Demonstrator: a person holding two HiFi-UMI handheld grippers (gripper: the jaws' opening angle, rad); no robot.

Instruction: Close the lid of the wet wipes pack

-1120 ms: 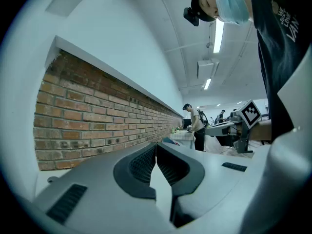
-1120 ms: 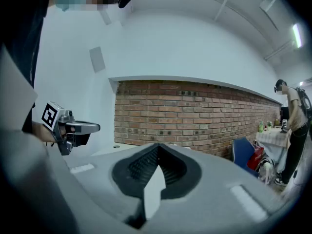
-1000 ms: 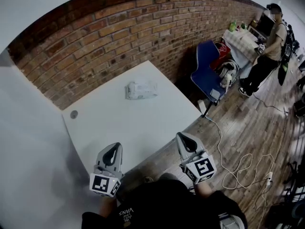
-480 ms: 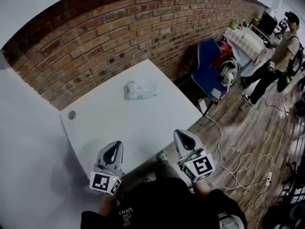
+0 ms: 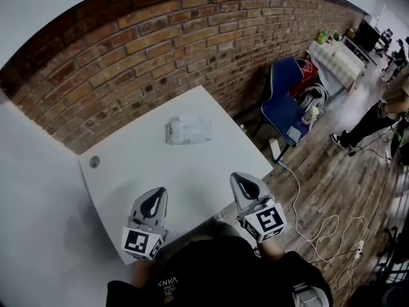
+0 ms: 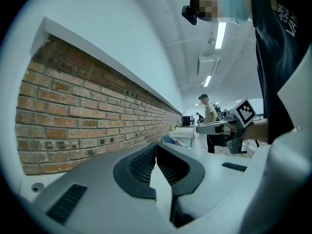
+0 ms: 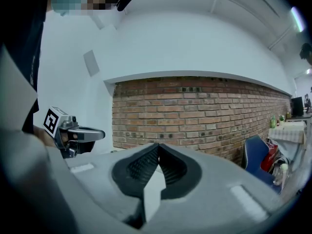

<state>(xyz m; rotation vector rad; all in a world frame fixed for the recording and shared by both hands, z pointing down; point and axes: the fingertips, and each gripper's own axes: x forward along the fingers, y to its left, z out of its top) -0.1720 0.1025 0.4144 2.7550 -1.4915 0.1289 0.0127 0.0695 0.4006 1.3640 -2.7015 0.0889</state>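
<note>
The wet wipes pack, a white soft pack, lies on the far half of the white table, near the brick wall. My left gripper hovers over the table's near edge, its jaws shut with nothing between them. Over the near right edge of the table my right gripper is shut and empty too. Both are well short of the pack. In the left gripper view the left gripper points at the wall; the right gripper does the same in its own view. The pack is hidden in both gripper views.
A brick wall runs behind the table. A round cable hole sits at the table's left corner. A blue chair with bags stands to the right. Cables trail over the wooden floor. A person's legs show at the far right.
The view has shifted a little and both grippers sit slightly nearer the table. The person at the far right has walked further right, out towards the frame's edge.
</note>
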